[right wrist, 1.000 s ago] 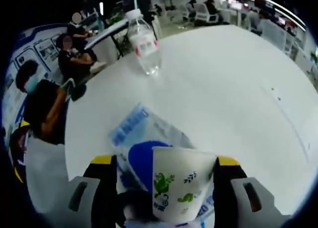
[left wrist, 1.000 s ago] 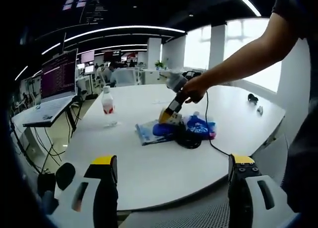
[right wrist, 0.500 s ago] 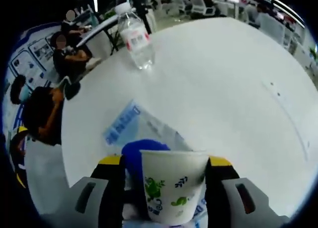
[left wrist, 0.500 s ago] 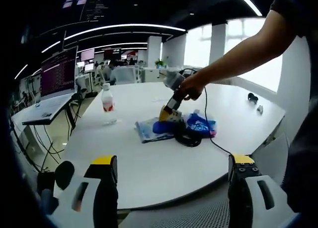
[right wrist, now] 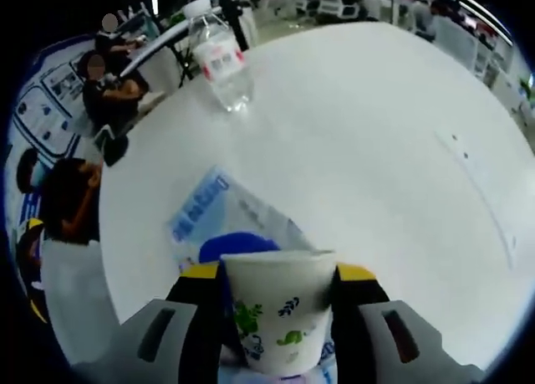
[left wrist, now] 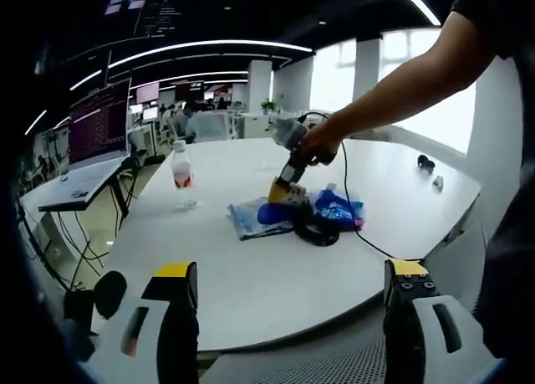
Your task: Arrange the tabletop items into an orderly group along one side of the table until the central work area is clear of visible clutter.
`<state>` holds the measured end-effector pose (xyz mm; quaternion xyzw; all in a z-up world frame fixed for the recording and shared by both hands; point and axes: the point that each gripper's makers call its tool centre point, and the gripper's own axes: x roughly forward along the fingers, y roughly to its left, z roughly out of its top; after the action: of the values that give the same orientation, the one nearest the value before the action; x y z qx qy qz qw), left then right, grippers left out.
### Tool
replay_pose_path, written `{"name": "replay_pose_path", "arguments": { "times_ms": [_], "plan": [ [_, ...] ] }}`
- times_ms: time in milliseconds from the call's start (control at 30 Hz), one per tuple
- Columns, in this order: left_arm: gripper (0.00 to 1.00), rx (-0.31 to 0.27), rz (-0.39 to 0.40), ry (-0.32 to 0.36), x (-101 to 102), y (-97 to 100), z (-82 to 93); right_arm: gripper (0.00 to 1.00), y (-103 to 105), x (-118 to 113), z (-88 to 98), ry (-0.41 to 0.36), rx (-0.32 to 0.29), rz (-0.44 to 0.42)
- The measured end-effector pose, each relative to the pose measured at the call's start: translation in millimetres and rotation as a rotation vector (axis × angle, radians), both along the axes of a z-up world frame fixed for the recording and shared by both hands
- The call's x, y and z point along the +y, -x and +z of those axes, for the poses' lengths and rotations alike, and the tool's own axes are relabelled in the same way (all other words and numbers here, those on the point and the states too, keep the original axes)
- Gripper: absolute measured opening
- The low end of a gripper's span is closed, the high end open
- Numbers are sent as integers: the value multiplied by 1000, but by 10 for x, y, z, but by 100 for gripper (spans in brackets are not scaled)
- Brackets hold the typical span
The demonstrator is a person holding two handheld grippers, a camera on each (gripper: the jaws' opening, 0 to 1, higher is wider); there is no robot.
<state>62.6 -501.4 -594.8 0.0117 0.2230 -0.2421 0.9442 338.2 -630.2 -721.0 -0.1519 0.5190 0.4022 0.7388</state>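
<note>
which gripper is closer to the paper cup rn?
Right. The right gripper has the paper cup clamped between its jaws, above the blue packets. The left gripper hangs open off the table's near edge, well away from it.

My left gripper [left wrist: 284, 317]: two chunky black jaws, yellow caps at tips, pale grey housings with dark oval slots. My right gripper [right wrist: 277, 304]: same build, black jaws, yellow tips, grey bodies with dark slots; seen from left gripper view, black cable trails from it. My arm [left wrist: 401, 87]: bare forearm, dark short sleeve at shoulder.
</note>
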Motion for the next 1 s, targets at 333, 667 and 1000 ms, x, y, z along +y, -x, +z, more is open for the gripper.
{"name": "replay_pose_path", "arguments": {
  "times_ms": [333, 667, 1000],
  "plan": [
    [92, 5, -3, -3, -9, 9, -10, 44, -4, -18, 37, 14, 9, -1],
    [91, 11, -3, 0, -10, 1, -20, 43, -90, 14, 166, -7, -12, 0],
    [91, 13, -11, -2, -26, 3, -24, 42, -221, 70, 358, -33, -49, 12]
  ]
}}
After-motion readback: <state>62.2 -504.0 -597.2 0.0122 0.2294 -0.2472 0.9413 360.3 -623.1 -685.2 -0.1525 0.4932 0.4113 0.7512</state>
